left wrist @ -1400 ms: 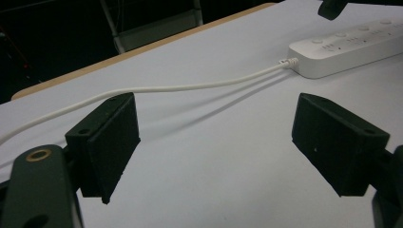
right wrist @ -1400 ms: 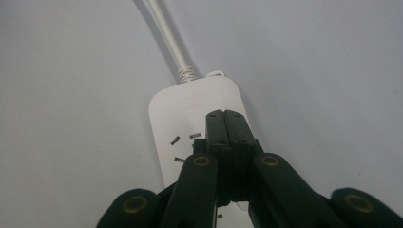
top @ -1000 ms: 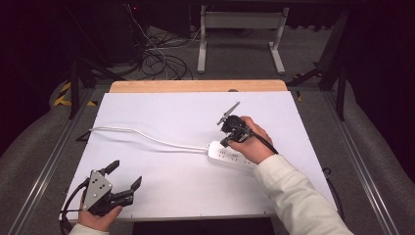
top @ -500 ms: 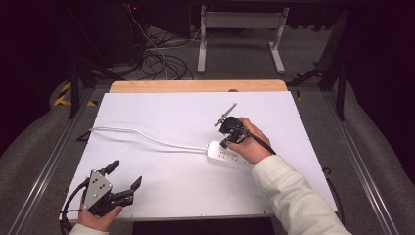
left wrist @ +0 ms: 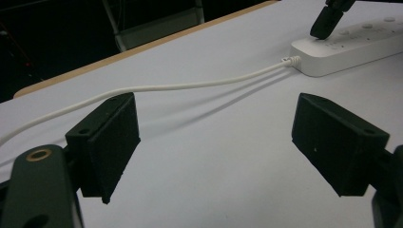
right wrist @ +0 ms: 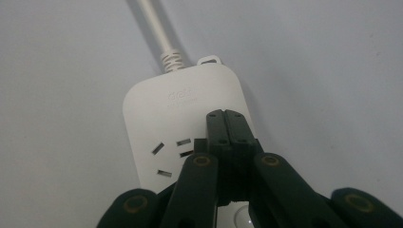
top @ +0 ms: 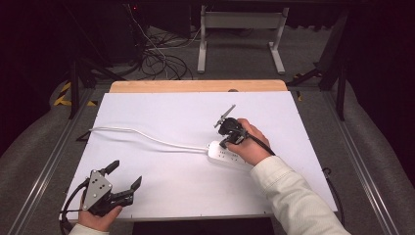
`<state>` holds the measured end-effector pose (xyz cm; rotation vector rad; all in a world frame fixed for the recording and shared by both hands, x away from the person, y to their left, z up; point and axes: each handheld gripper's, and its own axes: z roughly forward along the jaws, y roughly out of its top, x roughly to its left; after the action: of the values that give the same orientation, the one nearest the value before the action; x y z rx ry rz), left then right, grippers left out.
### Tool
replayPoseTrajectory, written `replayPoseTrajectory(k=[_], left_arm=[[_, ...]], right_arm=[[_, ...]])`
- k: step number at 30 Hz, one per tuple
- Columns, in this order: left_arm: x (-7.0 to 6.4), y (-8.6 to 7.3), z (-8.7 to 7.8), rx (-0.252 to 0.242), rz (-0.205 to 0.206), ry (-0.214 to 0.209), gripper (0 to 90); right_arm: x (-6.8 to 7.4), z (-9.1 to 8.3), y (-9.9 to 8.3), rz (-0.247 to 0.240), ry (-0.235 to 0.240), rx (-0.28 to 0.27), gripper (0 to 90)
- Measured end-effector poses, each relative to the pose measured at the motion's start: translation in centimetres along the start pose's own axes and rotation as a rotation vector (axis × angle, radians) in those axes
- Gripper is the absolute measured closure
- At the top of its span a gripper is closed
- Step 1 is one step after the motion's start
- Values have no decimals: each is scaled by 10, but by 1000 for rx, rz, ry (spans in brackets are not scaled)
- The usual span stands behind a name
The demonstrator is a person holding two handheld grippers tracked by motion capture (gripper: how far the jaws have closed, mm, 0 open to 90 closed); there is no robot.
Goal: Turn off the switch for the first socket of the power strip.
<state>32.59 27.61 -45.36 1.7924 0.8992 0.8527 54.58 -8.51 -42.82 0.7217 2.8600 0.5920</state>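
A white power strip [top: 221, 152] lies right of the table's middle, and its white cable [top: 147, 136] runs off to the left edge. My right gripper [top: 225, 142] is shut and points down, its tips resting on the strip's top near the cable end. In the right gripper view the shut tips [right wrist: 225, 118] sit on the power strip [right wrist: 180, 102] beside a socket's slots [right wrist: 183, 147]. My left gripper [top: 125, 175] rests open near the front left corner with nothing between its fingers. The left gripper view [left wrist: 214, 128] looks along the cable [left wrist: 190, 86] to the strip [left wrist: 351, 45].
The white table top [top: 161, 112] has a wooden far edge [top: 195, 86]. Beyond it are a metal frame [top: 240, 29] and tangled dark cables [top: 156, 58] on the floor. Grey rails [top: 44, 161] run along both sides of the table.
The right hand has shifted very slightly over the power strip. The left gripper has stayed still and open.
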Motion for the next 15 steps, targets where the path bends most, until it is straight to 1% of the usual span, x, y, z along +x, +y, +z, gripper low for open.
replayPoseTrajectory(k=[3, 5, 15], left_arm=[[0, 0, 0, 0, -6, -2, 164], [0, 0, 0, 0, -6, -2, 164], [-1, 0, 0, 0, -2, -1, 164]], right_arm=[[0, 0, 0, 3, -1, 2, 900], [-1, 1, 0, 3, -9, 4, 900], [-1, 1, -2, 13, -8, -5, 900]])
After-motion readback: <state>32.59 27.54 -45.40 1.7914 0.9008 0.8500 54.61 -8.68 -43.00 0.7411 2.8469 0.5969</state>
